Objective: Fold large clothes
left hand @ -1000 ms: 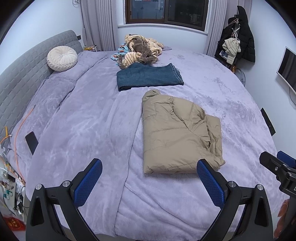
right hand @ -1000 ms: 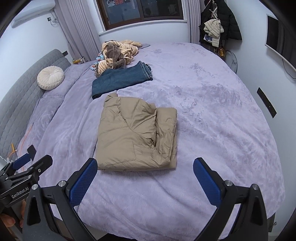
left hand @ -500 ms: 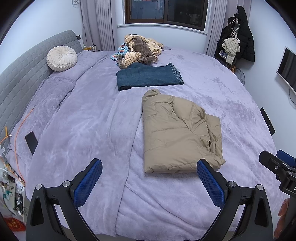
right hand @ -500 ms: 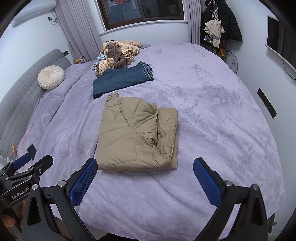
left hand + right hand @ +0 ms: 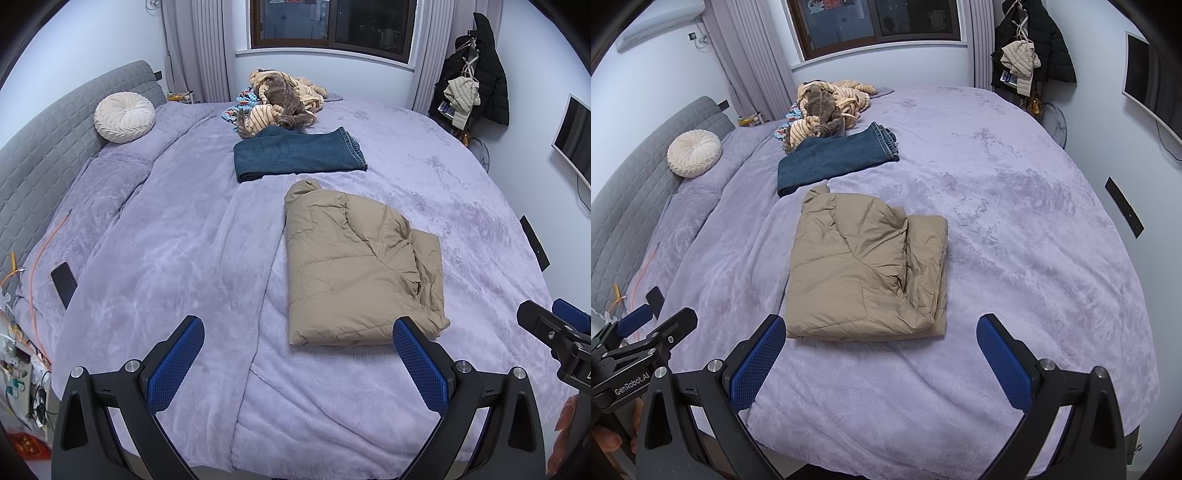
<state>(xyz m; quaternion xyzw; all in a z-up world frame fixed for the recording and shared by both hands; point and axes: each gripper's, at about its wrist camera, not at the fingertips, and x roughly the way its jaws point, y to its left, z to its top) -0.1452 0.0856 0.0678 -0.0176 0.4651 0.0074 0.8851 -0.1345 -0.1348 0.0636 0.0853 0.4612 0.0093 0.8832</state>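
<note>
A tan puffer jacket (image 5: 354, 266) (image 5: 868, 266) lies folded into a rectangle on the lilac bed cover (image 5: 166, 240) (image 5: 1015, 240). Behind it rests a folded pair of blue jeans (image 5: 295, 153) (image 5: 834, 157), and beyond that a heap of unfolded clothes (image 5: 280, 101) (image 5: 823, 107). My left gripper (image 5: 295, 363) hangs open above the bed's near edge, just short of the jacket, holding nothing. My right gripper (image 5: 881, 363) is open too, in front of the jacket's near edge, with nothing between its pads.
A round cream cushion (image 5: 123, 116) leans on the grey headboard (image 5: 40, 166) at left. A dark phone (image 5: 63, 282) and an orange cable (image 5: 40, 254) lie at the bed's left edge. Coats hang on a rack (image 5: 472, 88) at back right; a screen (image 5: 572, 138) is on the right wall.
</note>
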